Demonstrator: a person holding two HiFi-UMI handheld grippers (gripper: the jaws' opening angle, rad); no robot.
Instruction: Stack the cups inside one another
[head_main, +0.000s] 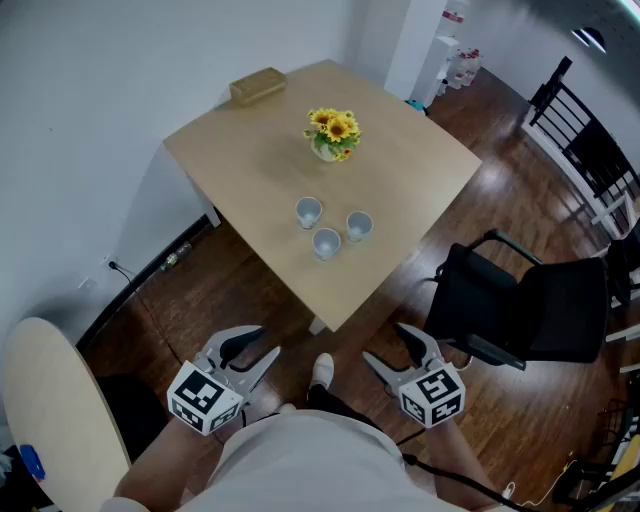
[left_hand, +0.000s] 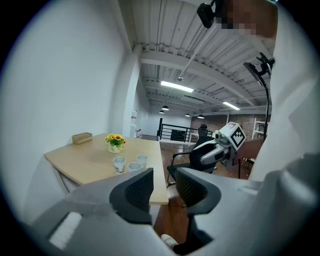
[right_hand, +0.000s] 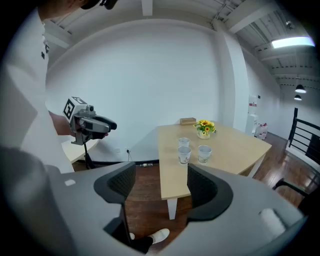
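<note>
**Both grippers open and empty, cups ahead on the table**

The left gripper (head_main: 268, 342) and right gripper (head_main: 385, 342) are held low, close to the person's body and short of the table (head_main: 400, 170). In the left gripper view the left gripper's (left_hand: 165, 175) jaws stand moderately apart with only floor and the table edge between them. In the right gripper view the right gripper's (right_hand: 161, 172) jaws are spread wider, also holding nothing.

Ahead of both tools, near the table's closest corner, three pale cups stand upright and apart. The near cup (head_main: 326, 243) is closest to the grippers, with the left cup (head_main: 308, 212) and right cup (head_main: 359, 225) just beyond it. Any print on them is too small to read.

Farther on sit a pot of sunflowers (head_main: 333, 132) and a tan box (head_main: 257, 85). Each gripper's marker cube (head_main: 205, 397) shows black-and-white squares. A black chair (head_main: 520, 310) stands beside the right gripper.
</note>
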